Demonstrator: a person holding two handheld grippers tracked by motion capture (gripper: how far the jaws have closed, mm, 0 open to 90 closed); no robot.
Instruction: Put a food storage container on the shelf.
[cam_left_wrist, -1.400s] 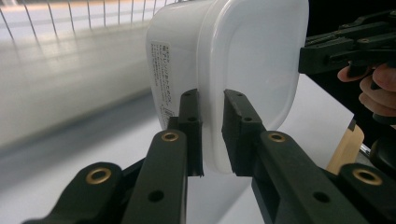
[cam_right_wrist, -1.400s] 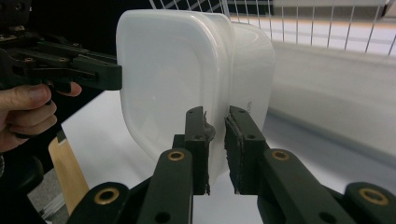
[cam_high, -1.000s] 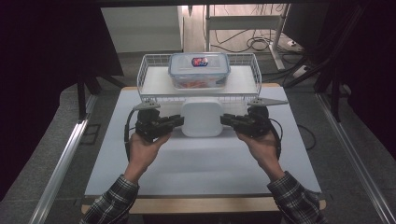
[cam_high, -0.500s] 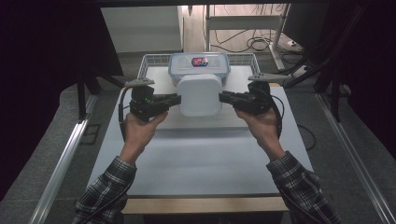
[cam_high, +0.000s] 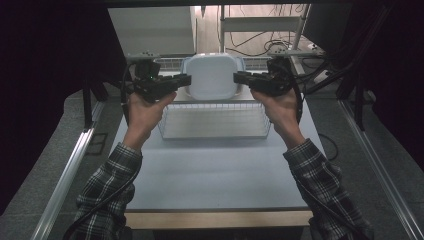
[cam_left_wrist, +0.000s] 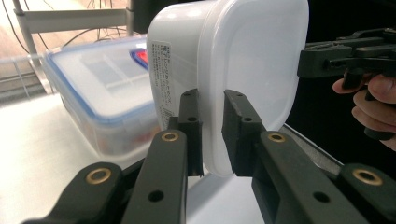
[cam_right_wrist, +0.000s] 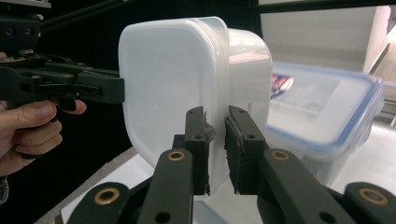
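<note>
A white plastic container (cam_high: 212, 75) with a fitted lid hangs in the air, tipped on its side with its lid facing me. My left gripper (cam_high: 186, 80) is shut on its left rim and my right gripper (cam_high: 239, 77) on its right rim. In the left gripper view the jaws (cam_left_wrist: 212, 135) pinch the edge of the white container (cam_left_wrist: 243, 60), with the right gripper (cam_left_wrist: 308, 60) opposite. In the right gripper view the jaws (cam_right_wrist: 215, 140) clamp the rim of the white container (cam_right_wrist: 163, 84), and the left gripper (cam_right_wrist: 116, 88) holds the far side.
A clear box with a blue-rimmed lid (cam_left_wrist: 93, 88) stands just behind the held container, also seen as the blue-rimmed box (cam_right_wrist: 322, 107). A wire basket (cam_high: 215, 121) lies on the white table (cam_high: 215, 170) beneath the grippers. Shelving and cables stand behind the table.
Both grippers have lifted the white container off the table and carried it up and away from me, in front of the blue-lidded box. It now hides that box in the high view.
</note>
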